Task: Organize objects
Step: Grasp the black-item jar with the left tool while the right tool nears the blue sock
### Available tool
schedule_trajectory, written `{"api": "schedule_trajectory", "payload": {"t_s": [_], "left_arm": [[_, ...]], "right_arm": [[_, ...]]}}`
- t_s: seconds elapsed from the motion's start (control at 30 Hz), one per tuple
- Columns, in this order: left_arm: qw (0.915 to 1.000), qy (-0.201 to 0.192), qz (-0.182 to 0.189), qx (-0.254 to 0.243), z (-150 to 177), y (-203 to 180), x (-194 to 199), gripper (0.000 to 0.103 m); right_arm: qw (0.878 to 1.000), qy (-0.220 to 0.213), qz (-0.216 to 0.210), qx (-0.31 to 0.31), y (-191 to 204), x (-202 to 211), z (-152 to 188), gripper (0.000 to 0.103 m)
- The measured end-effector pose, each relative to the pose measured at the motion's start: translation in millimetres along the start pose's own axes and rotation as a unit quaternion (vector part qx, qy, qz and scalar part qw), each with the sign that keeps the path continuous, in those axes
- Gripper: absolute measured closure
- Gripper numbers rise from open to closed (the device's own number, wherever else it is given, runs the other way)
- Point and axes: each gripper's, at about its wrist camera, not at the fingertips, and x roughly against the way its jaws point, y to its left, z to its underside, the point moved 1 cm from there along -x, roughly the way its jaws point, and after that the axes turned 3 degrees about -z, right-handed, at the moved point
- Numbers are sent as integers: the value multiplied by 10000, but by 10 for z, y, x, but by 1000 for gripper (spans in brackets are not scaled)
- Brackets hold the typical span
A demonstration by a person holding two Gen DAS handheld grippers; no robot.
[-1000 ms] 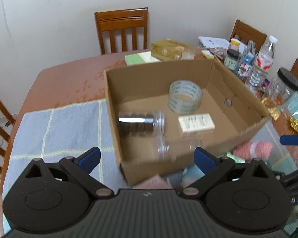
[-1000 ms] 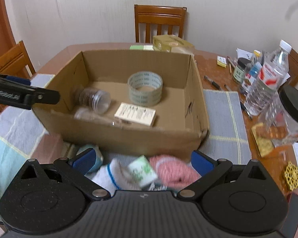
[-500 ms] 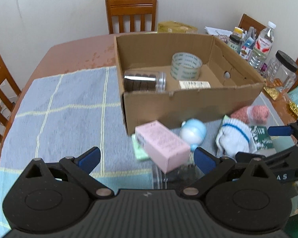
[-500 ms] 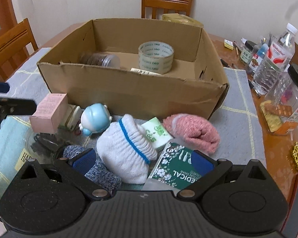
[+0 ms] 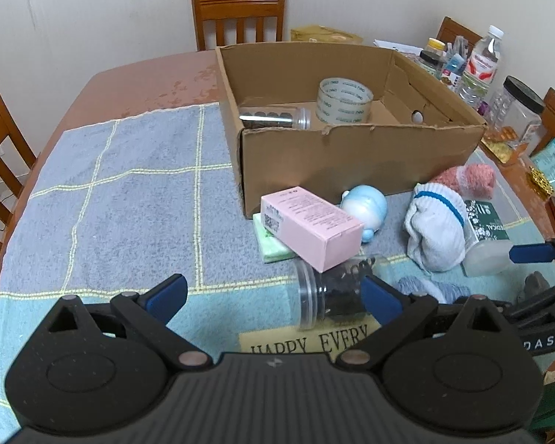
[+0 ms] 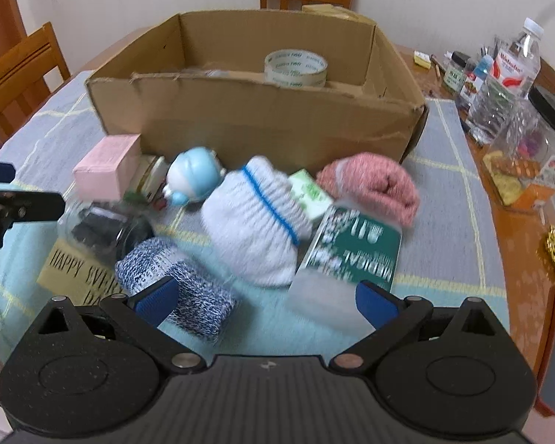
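Note:
An open cardboard box (image 5: pixel 359 155) (image 6: pixel 262 114) holds a tape roll (image 5: pixel 345 100) (image 6: pixel 296 67) and a clear jar (image 5: pixel 275 117). In front of it lie a pink box (image 5: pixel 310 227) (image 6: pixel 107 166), a blue round toy (image 5: pixel 366 207) (image 6: pixel 196 175), a white sock (image 5: pixel 434 229) (image 6: pixel 255 222), a pink sock (image 6: pixel 370 181), a green packet (image 6: pixel 351 255), a blue speckled sock (image 6: pixel 174 277) and a clear jar on its side (image 5: pixel 333 292) (image 6: pixel 96 227). My left gripper (image 5: pixel 273 298) is open, low over the mat before the pink box. My right gripper (image 6: pixel 264 301) is open, just before the socks.
A grey-blue checked mat (image 5: pixel 129 185) covers the wooden table. A card with "HAPPY EVERY" (image 5: pixel 307 340) lies under the jar. Bottles and jars (image 5: pixel 481 66) (image 6: pixel 507 85) crowd the right side. Chairs (image 5: pixel 238 14) stand around the table.
Both grippers have drawn back and down from over the box to the pile of loose objects in front of it. Both stay open.

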Motion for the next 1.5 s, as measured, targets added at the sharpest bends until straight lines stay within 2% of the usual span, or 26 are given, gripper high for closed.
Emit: {"api": "schedule_trajectory", "payload": {"t_s": [0.3,0.5,0.67,0.9,1.03,1.23,1.4,1.5], "left_arm": [[9998,-27,177,-65,72,135,54,3],[9996,-2,242,-151,140,249,93,3],[9985,-13,435,-322,181,264,97,3],[9965,8,671,-489,195,125,31,3],[9968,51,685,-399,164,19,-64,3],[9975,132,645,-254,122,-175,-243,3],[9978,166,613,-189,130,-318,-362,3],[9986,181,464,-186,140,-374,-447,3]], "right_arm": [[9998,-19,-61,-167,195,104,101,0],[9997,50,-222,-82,473,-33,95,0],[9999,36,72,64,672,-229,118,0],[9994,238,86,-216,530,-242,274,0],[9985,368,-186,-366,396,-246,356,0],[9985,420,-101,329,509,-304,411,0],[9979,386,-209,471,488,-297,430,0],[9975,363,-255,553,484,-291,447,0]]}}
